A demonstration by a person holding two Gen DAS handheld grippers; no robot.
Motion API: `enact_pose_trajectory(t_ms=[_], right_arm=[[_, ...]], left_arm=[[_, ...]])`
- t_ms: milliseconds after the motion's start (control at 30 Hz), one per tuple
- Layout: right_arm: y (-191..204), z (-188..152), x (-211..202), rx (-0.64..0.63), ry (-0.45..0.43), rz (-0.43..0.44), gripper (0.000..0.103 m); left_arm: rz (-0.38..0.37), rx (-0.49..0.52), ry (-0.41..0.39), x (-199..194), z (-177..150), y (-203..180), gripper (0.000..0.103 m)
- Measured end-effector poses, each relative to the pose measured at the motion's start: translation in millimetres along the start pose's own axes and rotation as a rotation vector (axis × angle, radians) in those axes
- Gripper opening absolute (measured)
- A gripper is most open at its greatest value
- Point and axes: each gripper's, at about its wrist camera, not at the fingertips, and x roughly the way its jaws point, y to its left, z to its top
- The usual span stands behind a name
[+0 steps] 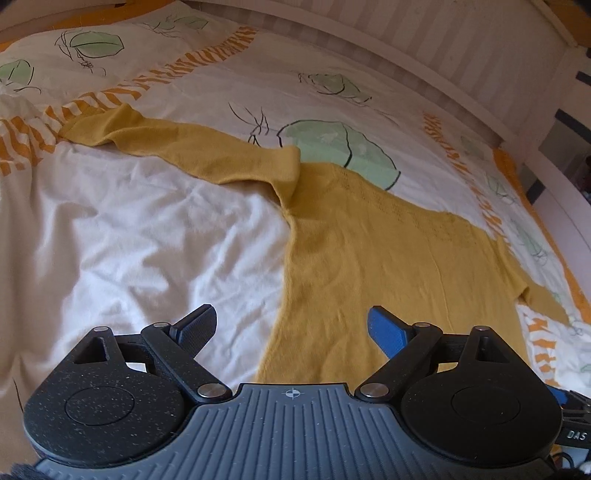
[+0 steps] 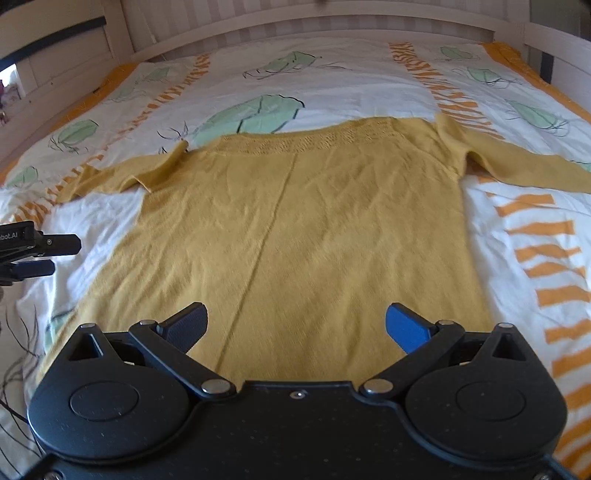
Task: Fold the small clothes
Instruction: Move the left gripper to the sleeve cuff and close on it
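**Yellow sweater spread flat on the bed, both jaws wide**

The yellow sweater (image 2: 303, 229) lies flat on the bed's printed duvet (image 2: 332, 81), neckline toward the headboard (image 2: 295, 26), sleeves out to either side. The right wrist view shows the whole body with a crease down its middle and both sleeves; the left wrist view sees it from the side, where the near sleeve (image 1: 177, 144) runs long across the white cloth with a raised fold at the shoulder. The right hand-held gripper (image 2: 295, 325) hovers over the hem, fingers spread, pinching nothing. The left hand-held gripper (image 1: 291, 328), also spread and empty, sits at the sweater's side edge; its tip appears at the left edge of the right view.
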Motion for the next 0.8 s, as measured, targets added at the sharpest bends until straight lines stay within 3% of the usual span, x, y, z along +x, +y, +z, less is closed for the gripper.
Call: enact_pose_trajectory(t_ms=[500, 800], right_arm=[[14, 68, 59, -0.021, -0.045, 0.031, 0.102], [28, 81, 87, -0.06, -0.031, 0.066, 0.102]], left_arm=[[0.247, -0.002, -0.15, 56, 129, 108, 0.089], [0.42, 0.004, -0.171, 86, 172, 172, 0.089]])
